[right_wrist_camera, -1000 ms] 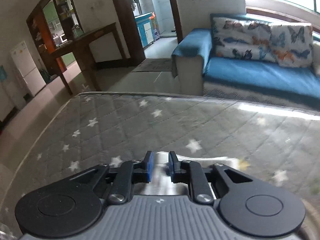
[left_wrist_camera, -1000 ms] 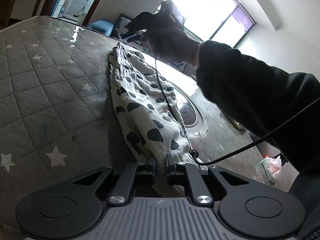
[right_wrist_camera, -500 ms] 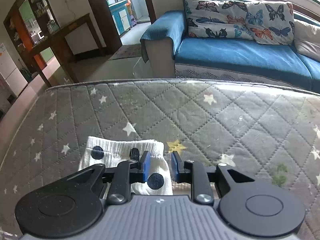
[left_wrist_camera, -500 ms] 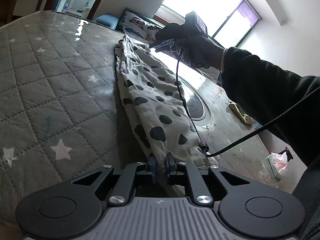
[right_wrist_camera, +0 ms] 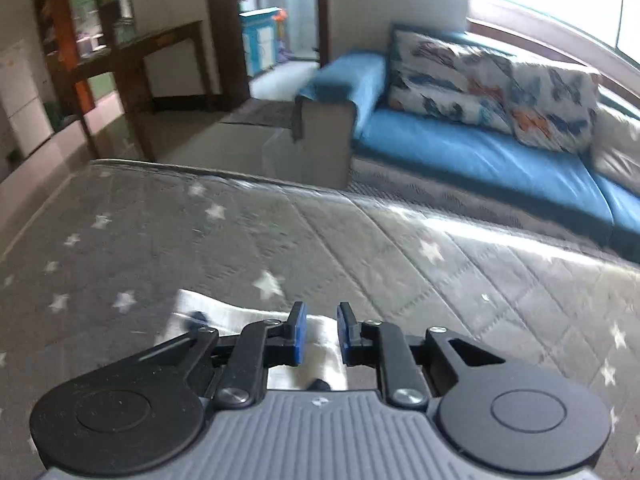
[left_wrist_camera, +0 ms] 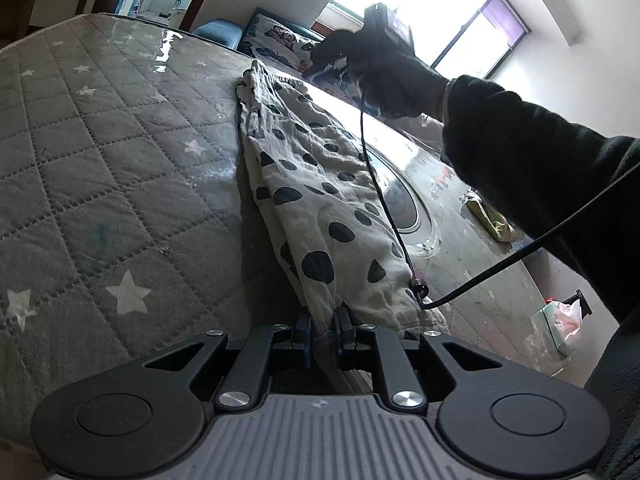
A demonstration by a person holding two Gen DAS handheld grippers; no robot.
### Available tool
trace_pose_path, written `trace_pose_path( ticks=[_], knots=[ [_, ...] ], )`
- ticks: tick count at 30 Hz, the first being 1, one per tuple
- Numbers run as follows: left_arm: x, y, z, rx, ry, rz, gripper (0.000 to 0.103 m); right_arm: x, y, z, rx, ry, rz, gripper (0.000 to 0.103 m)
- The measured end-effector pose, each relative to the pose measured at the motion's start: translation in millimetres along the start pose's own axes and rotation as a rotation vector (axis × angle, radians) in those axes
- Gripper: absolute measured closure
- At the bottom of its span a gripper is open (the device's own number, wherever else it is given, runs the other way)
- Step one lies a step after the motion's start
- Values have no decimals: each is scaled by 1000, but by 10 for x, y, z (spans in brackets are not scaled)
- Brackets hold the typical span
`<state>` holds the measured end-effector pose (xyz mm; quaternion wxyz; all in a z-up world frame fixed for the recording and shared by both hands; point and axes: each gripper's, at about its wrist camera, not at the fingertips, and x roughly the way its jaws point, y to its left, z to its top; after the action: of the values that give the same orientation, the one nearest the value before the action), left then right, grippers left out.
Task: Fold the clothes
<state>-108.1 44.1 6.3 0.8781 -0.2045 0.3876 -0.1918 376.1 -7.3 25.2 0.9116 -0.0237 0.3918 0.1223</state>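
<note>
Closest in the left wrist view, the left gripper point(left_wrist_camera: 322, 330) has its two fingers closed to a narrow slot, pinching the near hem of the spotted garment point(left_wrist_camera: 320, 200). That one garment, off-white with dark dots, runs away from the pads as a long folded strip across the quilted cover point(left_wrist_camera: 100, 168), a grey surface stitched in diamonds with white stars. A black cable point(left_wrist_camera: 384, 200) trails over the cloth from its near right corner up to the person's gloved right hand point(left_wrist_camera: 384, 76), and so crosses the garment's right half. Right of the cloth lies a round glass insert point(left_wrist_camera: 416, 216) in the tabletop, then a yellowish rag point(left_wrist_camera: 488, 216), and near the edge a tissue pack point(left_wrist_camera: 556, 320). The dark sleeve point(left_wrist_camera: 540, 168) blocks much of the right side.

In the right wrist view, which is motion-blurred, the right gripper point(right_wrist_camera: 322, 334) has its fingers slightly parted, with the garment's far end lying under and between them; whether the pads grip it I cannot tell. Beyond the cover's far edge stand a blue sofa point(right_wrist_camera: 480, 160) with two butterfly cushions point(right_wrist_camera: 492, 84), and a dark wooden table point(right_wrist_camera: 160, 48) left.
</note>
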Motion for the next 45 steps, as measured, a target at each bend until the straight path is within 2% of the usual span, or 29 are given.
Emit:
trace_pose_path(
  ticks=[14, 18, 21, 26, 31, 35, 38, 42, 45],
  knots=[
    [-14, 19, -31, 1, -4, 1, 88, 99, 577, -105, -111, 65, 98, 86],
    [-9, -5, -32, 17, 0, 0, 83, 145, 735, -147, -136, 87, 121, 85],
    [-33, -24, -23, 30, -5, 1, 80, -121, 607, -55, -140, 62, 108, 77],
    [-125, -45, 15, 53, -31, 1, 76, -573, 360, 84, -150, 14, 76, 76],
    [-250, -60, 88, 70, -69, -6, 71, -1152, 79, 68, -182, -33, 17, 76],
    [-293, -119, 206, 123, -98, 24, 70, -1546, -86, -61, -246, -29, -51, 74],
    [-229, -158, 402, 135, -114, 44, 70, -1713, -235, -229, -274, -9, -79, 69],
    [-1, -255, 756, 166, -144, 77, 72, -1839, -382, -588, -311, 31, -87, 69],
    [268, -322, 1028, 185, -150, 131, 73, -1872, -461, -893, -328, 63, -76, 69]
  ],
)
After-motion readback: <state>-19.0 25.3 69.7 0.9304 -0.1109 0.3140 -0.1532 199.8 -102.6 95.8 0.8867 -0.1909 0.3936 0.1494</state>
